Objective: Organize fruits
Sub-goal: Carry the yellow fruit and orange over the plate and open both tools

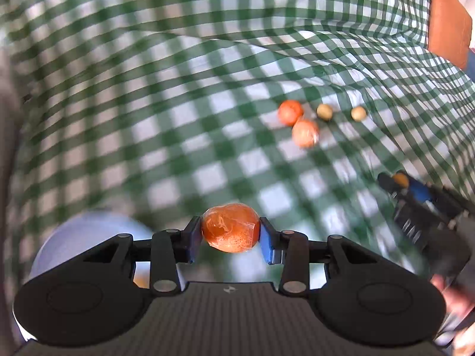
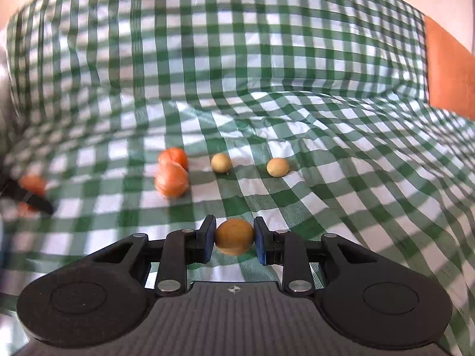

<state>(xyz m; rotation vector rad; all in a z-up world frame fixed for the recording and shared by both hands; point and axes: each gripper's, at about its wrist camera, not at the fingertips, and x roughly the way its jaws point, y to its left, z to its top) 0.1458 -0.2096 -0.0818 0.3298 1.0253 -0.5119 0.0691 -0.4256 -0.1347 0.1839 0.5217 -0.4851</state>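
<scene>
My left gripper (image 1: 230, 233) is shut on a plastic-wrapped orange fruit (image 1: 230, 227), held above the green checked cloth. My right gripper (image 2: 234, 238) is shut on a small round tan fruit (image 2: 234, 236). In the left wrist view the right gripper (image 1: 399, 182) shows at the right edge with that tan fruit (image 1: 400, 179) between its fingers. Two wrapped orange fruits (image 2: 172, 179) (image 2: 173, 155) lie touching on the cloth, with two pale tan fruits (image 2: 221, 162) (image 2: 277, 166) to their right. The left gripper's orange fruit (image 2: 32, 184) is blurred at the left edge of the right wrist view.
A white round container (image 1: 80, 237) sits below my left gripper, partly hidden by it. The green checked cloth (image 2: 326, 118) is wrinkled and rises into a fold at the back. An orange-brown surface (image 2: 448, 68) shows past the cloth at the right. A person's hand (image 1: 454, 293) holds the right gripper.
</scene>
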